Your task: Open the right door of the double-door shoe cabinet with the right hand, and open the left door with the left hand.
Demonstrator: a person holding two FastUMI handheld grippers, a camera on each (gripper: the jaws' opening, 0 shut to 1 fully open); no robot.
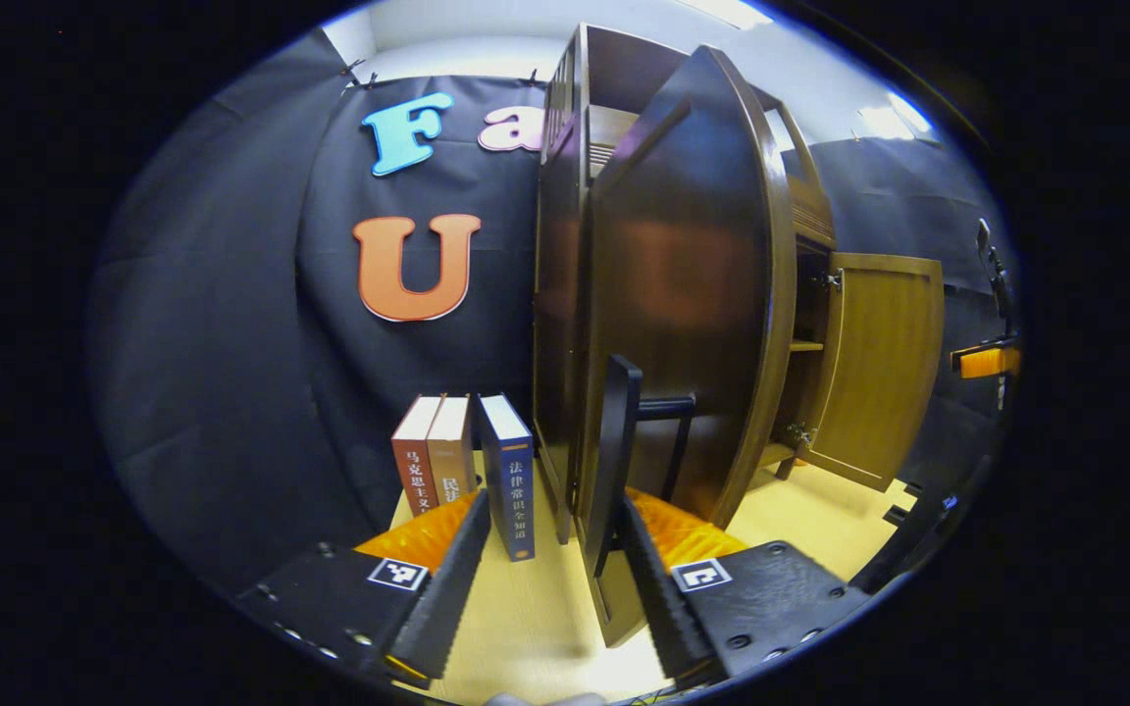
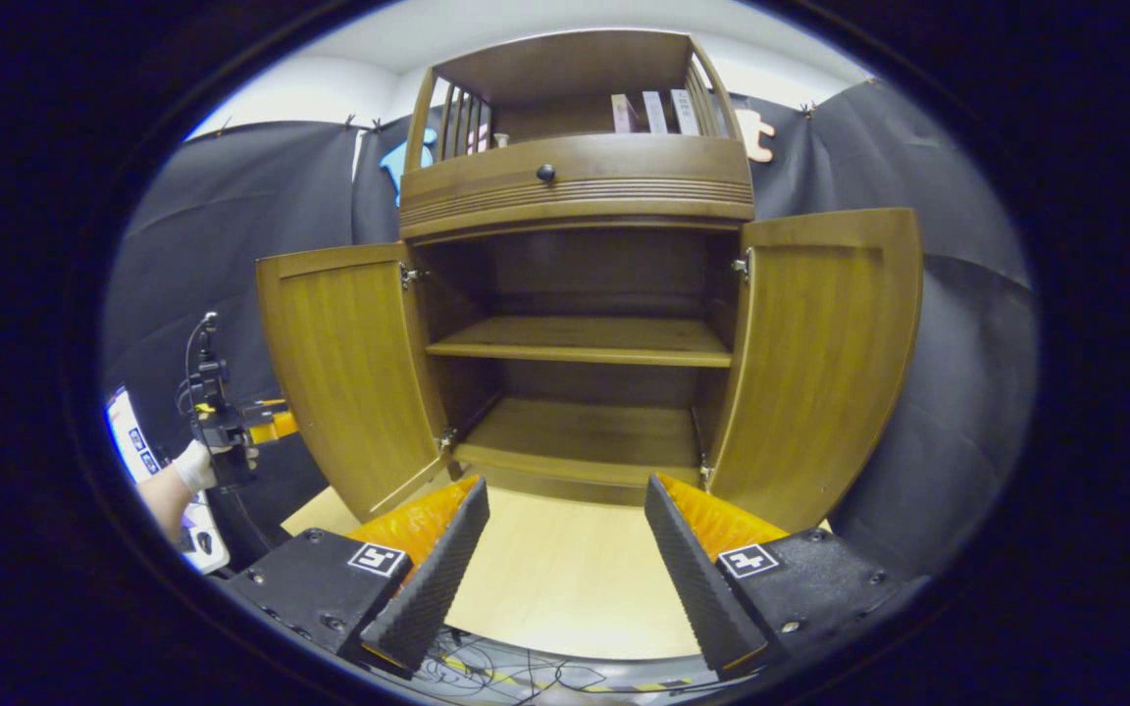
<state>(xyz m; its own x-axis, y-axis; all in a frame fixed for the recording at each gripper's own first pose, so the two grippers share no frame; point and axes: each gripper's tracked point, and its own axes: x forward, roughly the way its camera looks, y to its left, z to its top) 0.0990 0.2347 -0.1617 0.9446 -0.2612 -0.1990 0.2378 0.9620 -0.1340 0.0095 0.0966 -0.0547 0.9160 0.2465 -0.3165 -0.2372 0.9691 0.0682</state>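
Left door's handle [image 1: 624, 441] stands between the left gripper's [image 1: 550, 579] spread fingers.

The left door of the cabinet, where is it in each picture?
Left gripper view: the left door stands open, big and dark in the middle, its outer face toward the camera, its handle just above the left gripper.
Right gripper view: the left door is swung open at centre-left, its lighter inner face showing.
Shared landmark: the open right door, on the right in both views.
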